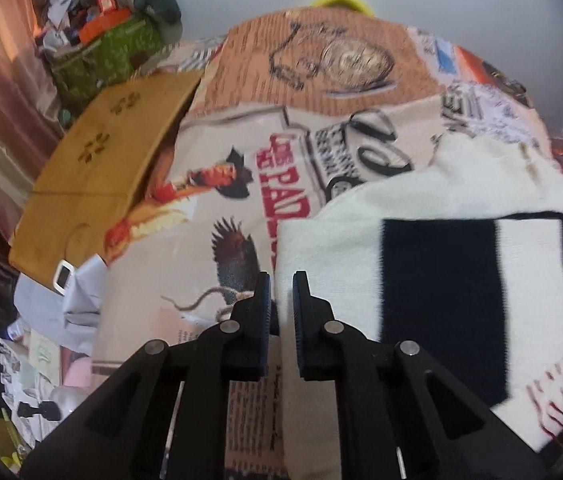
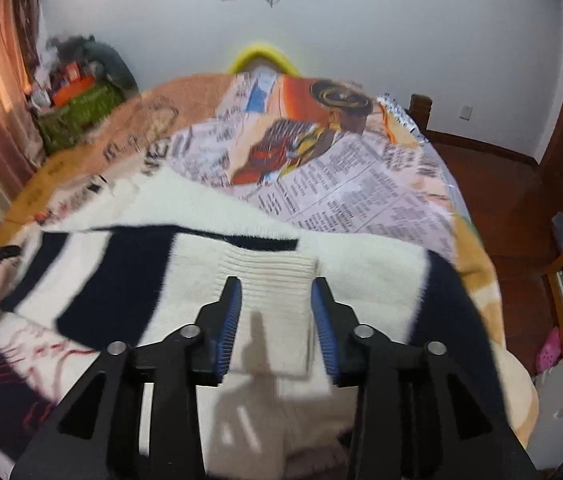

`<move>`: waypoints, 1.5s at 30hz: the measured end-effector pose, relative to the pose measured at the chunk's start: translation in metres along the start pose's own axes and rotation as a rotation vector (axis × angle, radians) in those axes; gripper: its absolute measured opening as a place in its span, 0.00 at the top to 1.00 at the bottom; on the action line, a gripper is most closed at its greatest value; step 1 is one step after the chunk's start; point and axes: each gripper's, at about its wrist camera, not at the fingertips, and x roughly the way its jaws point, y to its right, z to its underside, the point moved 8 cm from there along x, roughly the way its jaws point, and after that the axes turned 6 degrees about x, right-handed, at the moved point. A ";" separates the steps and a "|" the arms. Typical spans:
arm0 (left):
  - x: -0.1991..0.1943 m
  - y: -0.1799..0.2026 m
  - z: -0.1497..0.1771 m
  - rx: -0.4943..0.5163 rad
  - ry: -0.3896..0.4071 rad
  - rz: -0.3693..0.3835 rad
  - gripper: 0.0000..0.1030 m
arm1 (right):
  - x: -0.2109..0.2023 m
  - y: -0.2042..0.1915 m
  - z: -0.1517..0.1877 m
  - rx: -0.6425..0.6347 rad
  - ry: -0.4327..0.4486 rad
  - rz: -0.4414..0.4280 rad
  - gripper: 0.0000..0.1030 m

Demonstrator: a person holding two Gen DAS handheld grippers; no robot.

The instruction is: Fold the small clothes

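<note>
My right hand-held gripper (image 2: 277,300) gaped wide over the sweater's ribbed cuff (image 2: 271,280); left hand-held gripper (image 1: 281,296) narrow, empty; I should pinch squarely.

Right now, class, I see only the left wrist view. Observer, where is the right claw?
Observer: The right claw is open, with one finger on either side of a ribbed cuff.
Operator: What is the cuff resting on?
Observer: It lies flat on the white sweater.
Operator: What is beyond the right side of the bed?
Observer: Wooden floor, with a pink shoe on it.
</note>
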 end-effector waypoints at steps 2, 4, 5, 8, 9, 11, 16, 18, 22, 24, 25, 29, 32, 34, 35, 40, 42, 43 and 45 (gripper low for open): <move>-0.021 0.004 -0.005 0.005 0.034 0.004 0.89 | -0.019 0.007 -0.001 0.016 0.027 0.000 0.63; -0.039 0.009 -0.009 0.013 0.067 0.006 0.83 | -0.042 0.019 -0.001 0.037 0.059 0.010 0.60; -0.049 0.012 -0.010 0.017 0.085 0.008 0.76 | -0.052 0.026 0.001 0.049 0.072 0.020 0.58; -0.072 0.023 -0.013 0.031 0.136 0.017 0.54 | -0.081 0.050 0.008 0.083 0.108 0.066 0.51; -0.081 0.030 -0.012 0.041 0.154 0.024 0.50 | -0.090 0.060 0.013 0.099 0.110 0.085 0.51; -0.092 0.042 -0.011 0.057 0.175 0.034 0.35 | -0.099 0.075 0.023 0.127 0.103 0.111 0.50; -0.106 0.070 0.000 0.084 0.194 0.067 0.11 | -0.097 0.102 0.059 0.214 0.050 0.140 0.48; -0.105 0.078 0.007 0.088 0.180 0.077 0.08 | -0.086 0.112 0.075 0.263 0.009 0.130 0.48; -0.097 0.093 0.021 0.080 0.135 0.097 0.08 | -0.053 0.116 0.099 0.328 -0.067 0.086 0.48; -0.094 0.095 0.026 0.081 0.120 0.093 0.08 | -0.041 0.114 0.105 0.335 -0.083 0.083 0.49; -0.093 0.096 0.029 0.083 0.115 0.091 0.08 | -0.036 0.114 0.106 0.336 -0.086 0.082 0.54; -0.090 0.095 0.036 0.095 0.111 0.076 0.08 | -0.021 0.117 0.101 0.344 -0.106 0.074 0.81; -0.089 0.093 0.040 0.096 0.114 0.072 0.08 | -0.025 0.125 0.086 0.315 -0.086 0.113 0.91; -0.089 0.089 0.041 0.097 0.122 0.066 0.08 | -0.038 0.131 0.079 0.280 -0.048 0.164 0.91; -0.089 0.087 0.042 0.097 0.127 0.060 0.08 | -0.045 0.134 0.069 0.260 -0.023 0.195 0.92; -0.087 0.081 0.045 0.078 0.137 0.069 0.08 | -0.081 0.136 0.008 0.176 0.138 0.294 0.92; -0.086 0.078 0.047 0.068 0.138 0.076 0.08 | -0.090 0.121 -0.018 0.115 0.192 0.310 0.92; -0.086 0.076 0.048 0.064 0.139 0.078 0.08 | -0.095 0.110 -0.030 0.071 0.224 0.318 0.92; -0.085 0.073 0.050 0.057 0.139 0.077 0.08 | -0.097 0.080 -0.053 -0.015 0.269 0.305 0.92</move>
